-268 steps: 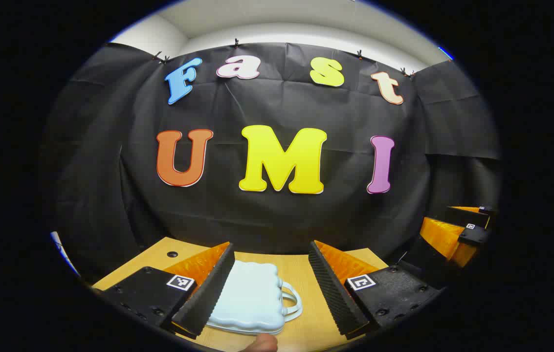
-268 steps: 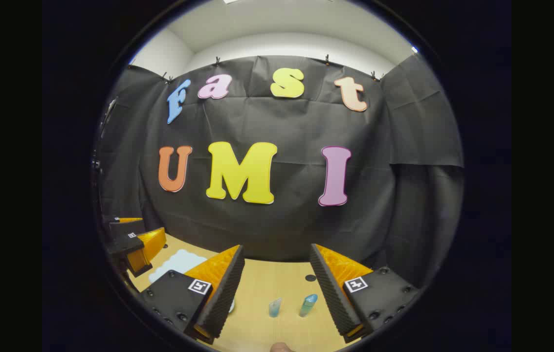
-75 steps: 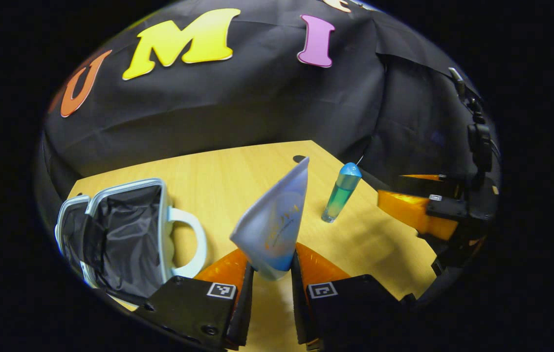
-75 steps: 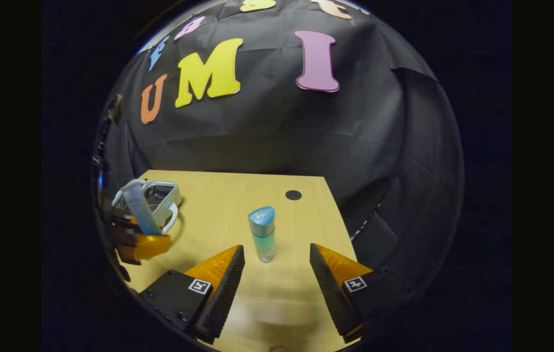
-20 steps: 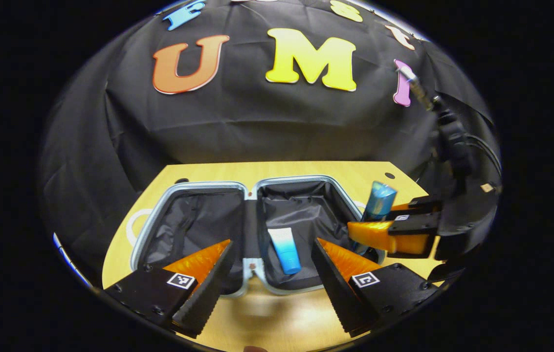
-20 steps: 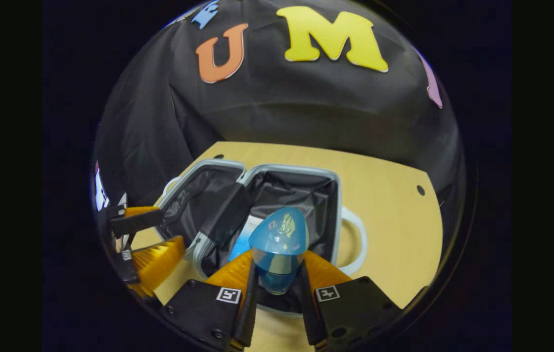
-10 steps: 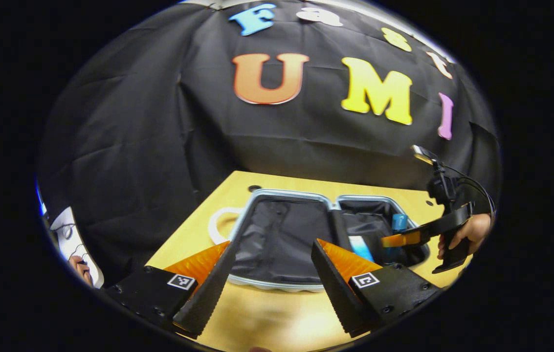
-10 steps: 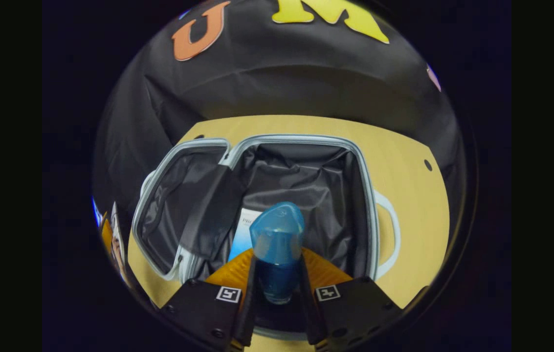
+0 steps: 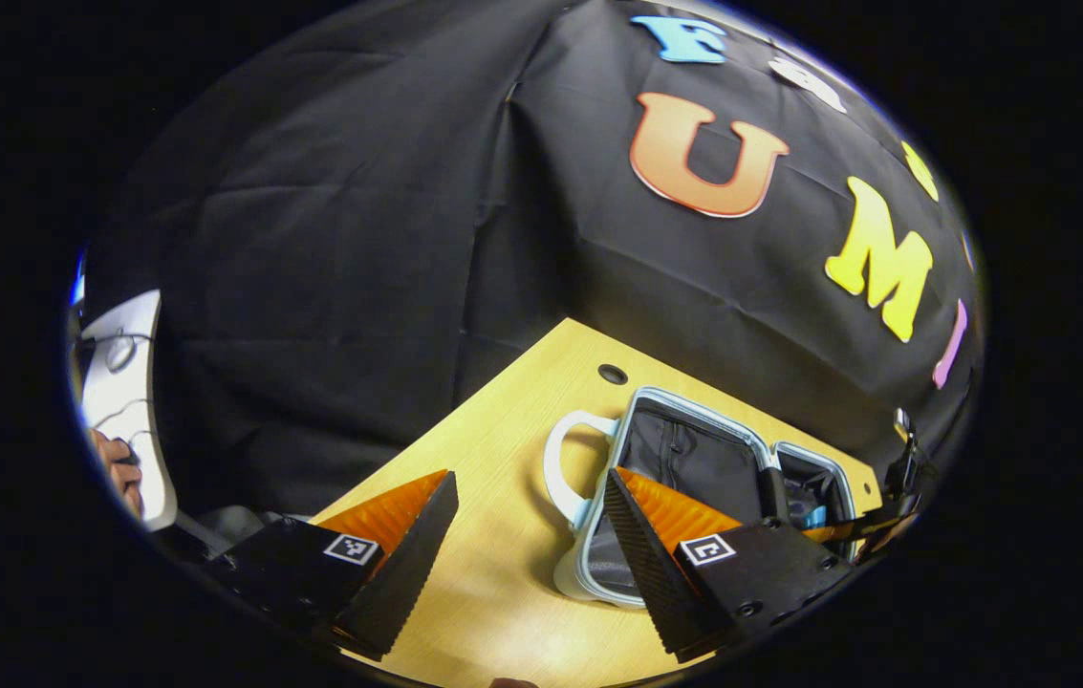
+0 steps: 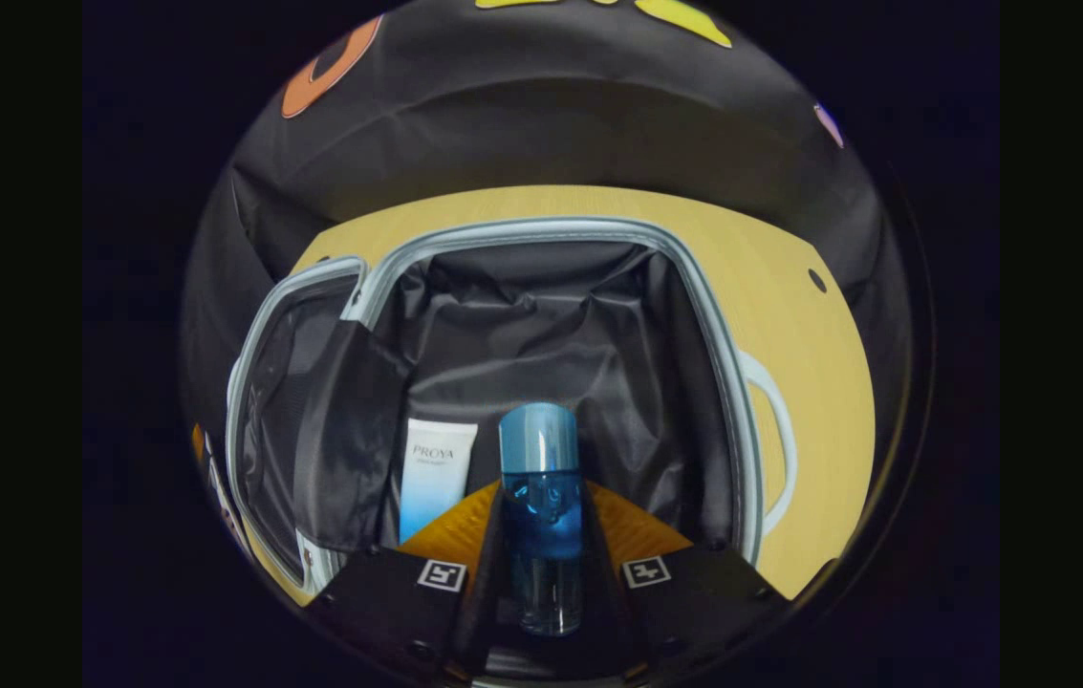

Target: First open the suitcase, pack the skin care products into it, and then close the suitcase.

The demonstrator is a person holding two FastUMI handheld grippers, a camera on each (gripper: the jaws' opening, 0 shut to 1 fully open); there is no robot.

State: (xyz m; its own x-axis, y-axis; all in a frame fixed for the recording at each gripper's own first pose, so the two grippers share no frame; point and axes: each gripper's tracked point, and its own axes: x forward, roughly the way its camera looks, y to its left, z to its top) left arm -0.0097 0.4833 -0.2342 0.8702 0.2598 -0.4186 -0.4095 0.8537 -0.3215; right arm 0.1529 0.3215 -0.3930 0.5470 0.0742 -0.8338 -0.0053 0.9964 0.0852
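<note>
The pale blue suitcase (image 10: 541,230) lies open on the wooden table, its black lining showing in both halves. In the right gripper view a white and blue tube (image 10: 433,472) lies in the nearer half. My right gripper (image 10: 541,564) is shut on a blue bottle (image 10: 539,478) and holds it low inside that half, beside the tube. In the left gripper view the suitcase (image 9: 665,420) sits to the right, with its white handle (image 9: 555,468) facing my left gripper (image 9: 531,545). That gripper is open and holds nothing, above the table at the suitcase's handle end.
The wooden table (image 9: 493,449) has a small round hole (image 9: 612,373) near its far edge. Black cloth walls close the booth behind. A person's hand and a white object (image 9: 125,401) show at the far left of the left gripper view.
My right gripper has lowered the blue bottle into the suitcase half, tilting it down beside the tube. My left gripper has swung away to the left, so the suitcase now lies at its right.
</note>
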